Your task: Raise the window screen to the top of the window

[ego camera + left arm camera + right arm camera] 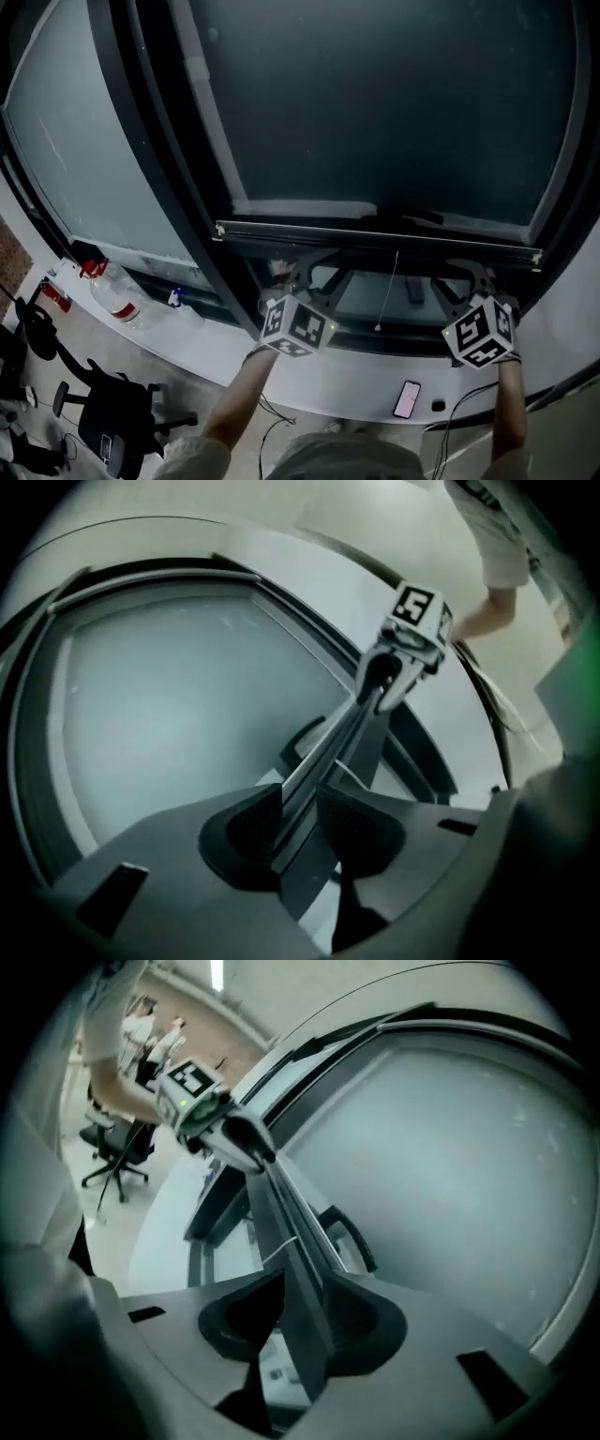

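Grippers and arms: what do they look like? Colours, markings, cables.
The left gripper and right gripper: matte grey bodies, dark textured pads, each with a white cube of black square markers; a green light on the left one. Thin dark cables hang below them. Light short sleeves.

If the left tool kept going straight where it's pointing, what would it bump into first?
The left tool is clamped on the screen's bottom bar, so that bar comes first. Past it, probably the window glass, though depth is unclear.
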A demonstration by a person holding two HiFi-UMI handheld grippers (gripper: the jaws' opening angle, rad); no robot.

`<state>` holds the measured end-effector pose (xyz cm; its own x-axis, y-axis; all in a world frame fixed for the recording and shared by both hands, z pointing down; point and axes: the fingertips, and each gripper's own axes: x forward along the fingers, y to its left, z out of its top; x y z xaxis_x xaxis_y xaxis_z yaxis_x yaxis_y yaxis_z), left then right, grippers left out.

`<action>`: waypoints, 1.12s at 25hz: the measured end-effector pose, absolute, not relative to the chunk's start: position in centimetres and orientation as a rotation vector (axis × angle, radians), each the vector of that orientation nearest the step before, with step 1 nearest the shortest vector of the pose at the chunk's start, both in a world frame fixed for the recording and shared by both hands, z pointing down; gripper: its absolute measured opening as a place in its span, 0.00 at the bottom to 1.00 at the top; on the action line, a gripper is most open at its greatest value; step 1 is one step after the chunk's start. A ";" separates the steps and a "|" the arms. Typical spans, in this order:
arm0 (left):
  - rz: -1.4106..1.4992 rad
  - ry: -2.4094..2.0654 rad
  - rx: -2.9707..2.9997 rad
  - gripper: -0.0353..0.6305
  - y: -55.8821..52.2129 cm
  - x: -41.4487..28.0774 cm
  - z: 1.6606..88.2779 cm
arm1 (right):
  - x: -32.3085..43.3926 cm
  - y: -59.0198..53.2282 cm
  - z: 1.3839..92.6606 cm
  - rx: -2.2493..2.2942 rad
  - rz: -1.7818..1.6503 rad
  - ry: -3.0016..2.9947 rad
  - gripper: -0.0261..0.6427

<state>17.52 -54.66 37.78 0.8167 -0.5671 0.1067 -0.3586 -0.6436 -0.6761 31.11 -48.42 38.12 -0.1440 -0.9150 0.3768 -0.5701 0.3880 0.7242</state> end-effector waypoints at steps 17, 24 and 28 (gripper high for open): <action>-1.067 0.499 -1.950 0.20 -62.9 12.8 42.1 | 36.2 -52.5 41.4 0.970 -0.485 -1.481 0.15; -1.172 0.437 -1.834 0.14 -63.3 11.9 41.8 | 36.5 -52.6 41.5 0.908 -0.459 -1.447 0.15; -1.219 0.411 -1.829 0.11 -63.7 11.6 42.3 | 37.0 -52.4 41.1 0.915 -0.434 -1.459 0.09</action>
